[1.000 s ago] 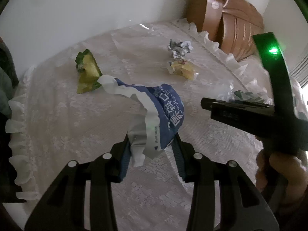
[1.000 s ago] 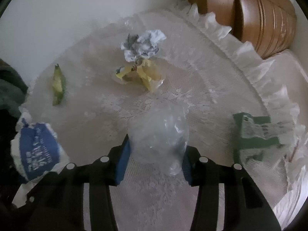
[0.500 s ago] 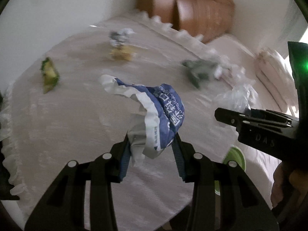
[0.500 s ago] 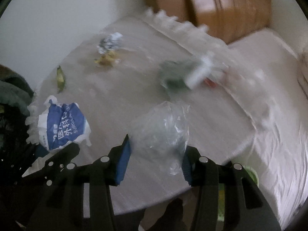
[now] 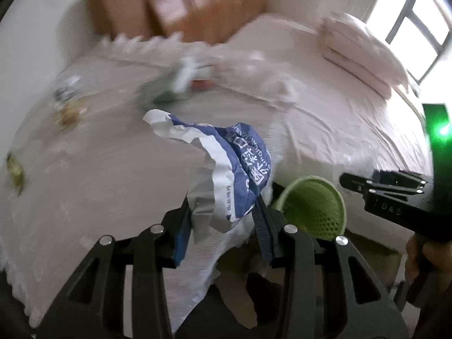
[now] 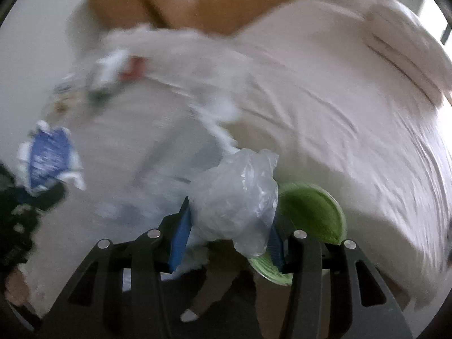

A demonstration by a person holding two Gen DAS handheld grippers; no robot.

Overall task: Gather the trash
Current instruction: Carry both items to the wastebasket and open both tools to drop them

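The left gripper [image 5: 224,220] is clenched on the blue-and-white wrapper [image 5: 226,166], left of and slightly above the green bin [image 5: 313,209]. The right gripper [image 6: 228,226] grips the clear plastic bag [image 6: 234,195], its hanging tail touching or overlapping the bin's left rim, so it looks nearer. Beyond the bin stands the bed [image 5: 339,118]; the floor gap seems tight.

Left tool [image 5: 223,223] clamped, right tool [image 6: 228,237] clamped, both raised

- Crumpled blue-and-white wrapper [image 5: 237,169]: matt, creased paper or film.
- Clear plastic bag [image 6: 234,197]: thin, glossy, wrinkled.
- Green bin [image 5: 313,207]: perforated plastic.
- Bed sheet [image 5: 339,130]: soft, creased cloth.
- Headboard [image 5: 180,5]: glossy wood.
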